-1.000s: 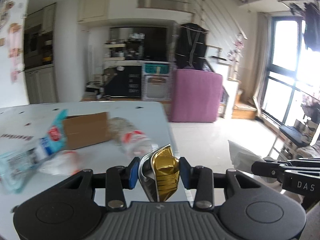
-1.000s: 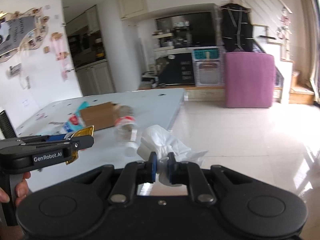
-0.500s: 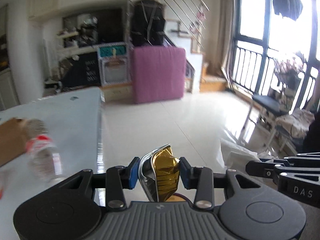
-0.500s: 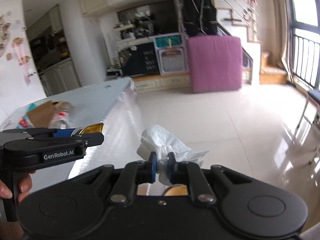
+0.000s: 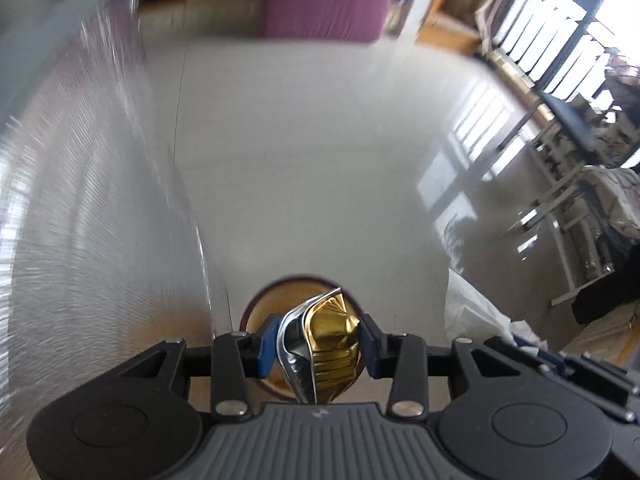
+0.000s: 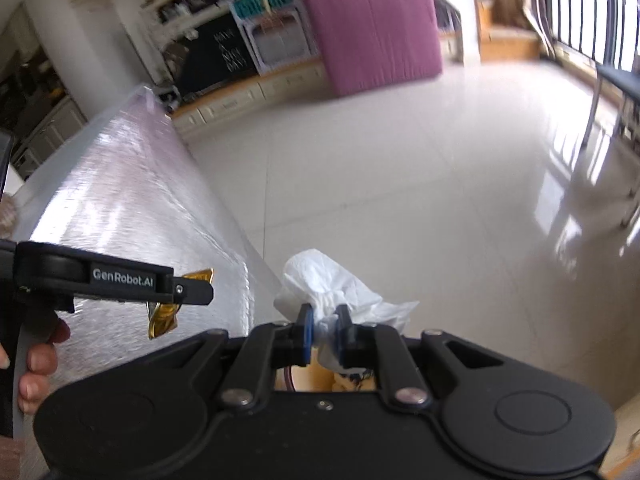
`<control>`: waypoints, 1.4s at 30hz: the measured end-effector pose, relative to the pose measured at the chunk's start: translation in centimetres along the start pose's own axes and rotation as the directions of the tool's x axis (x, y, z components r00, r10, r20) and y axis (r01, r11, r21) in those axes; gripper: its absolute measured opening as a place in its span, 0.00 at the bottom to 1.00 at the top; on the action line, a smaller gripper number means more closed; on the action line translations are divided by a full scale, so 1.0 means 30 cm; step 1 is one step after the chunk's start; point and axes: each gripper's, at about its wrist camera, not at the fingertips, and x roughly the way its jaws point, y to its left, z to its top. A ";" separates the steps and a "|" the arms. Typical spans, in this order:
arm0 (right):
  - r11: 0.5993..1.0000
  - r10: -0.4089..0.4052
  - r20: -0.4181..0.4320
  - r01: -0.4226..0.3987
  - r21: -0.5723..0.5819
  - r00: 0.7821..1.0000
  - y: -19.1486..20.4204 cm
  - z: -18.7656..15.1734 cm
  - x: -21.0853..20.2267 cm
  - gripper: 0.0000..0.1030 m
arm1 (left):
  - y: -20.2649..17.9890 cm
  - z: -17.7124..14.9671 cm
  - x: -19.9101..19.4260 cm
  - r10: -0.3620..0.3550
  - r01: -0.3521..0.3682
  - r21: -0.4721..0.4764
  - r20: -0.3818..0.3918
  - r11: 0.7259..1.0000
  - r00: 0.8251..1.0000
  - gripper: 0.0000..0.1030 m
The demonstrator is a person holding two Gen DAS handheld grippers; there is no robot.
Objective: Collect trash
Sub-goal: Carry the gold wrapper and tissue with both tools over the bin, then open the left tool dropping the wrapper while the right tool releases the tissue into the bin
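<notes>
Both grippers carry trash past the table edge

The left gripper (image 5: 318, 340) clamps a crumpled gold-and-silver foil wrapper (image 5: 330, 346) above a round brown bin (image 5: 262, 304); the right gripper (image 6: 323, 332) pinches a wrinkled white tissue (image 6: 332, 286).

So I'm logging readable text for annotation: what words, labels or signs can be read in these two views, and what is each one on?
"GenRobot.AI": white lettering on the side of the left gripper, seen in the right wrist view.
White writing on the black board against the far wall: too blurred to read.
Lettering on the teal panel beside the purple cushion: too blurred to read.
Gold foil wrapper and white tissue: no readable text.
</notes>
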 end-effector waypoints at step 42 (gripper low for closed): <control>0.964 0.007 -0.322 0.080 0.255 0.947 -0.170 -0.173 0.840 0.28 | 0.038 -0.123 0.794 0.193 -0.156 0.137 -0.318 0.978 0.928 0.43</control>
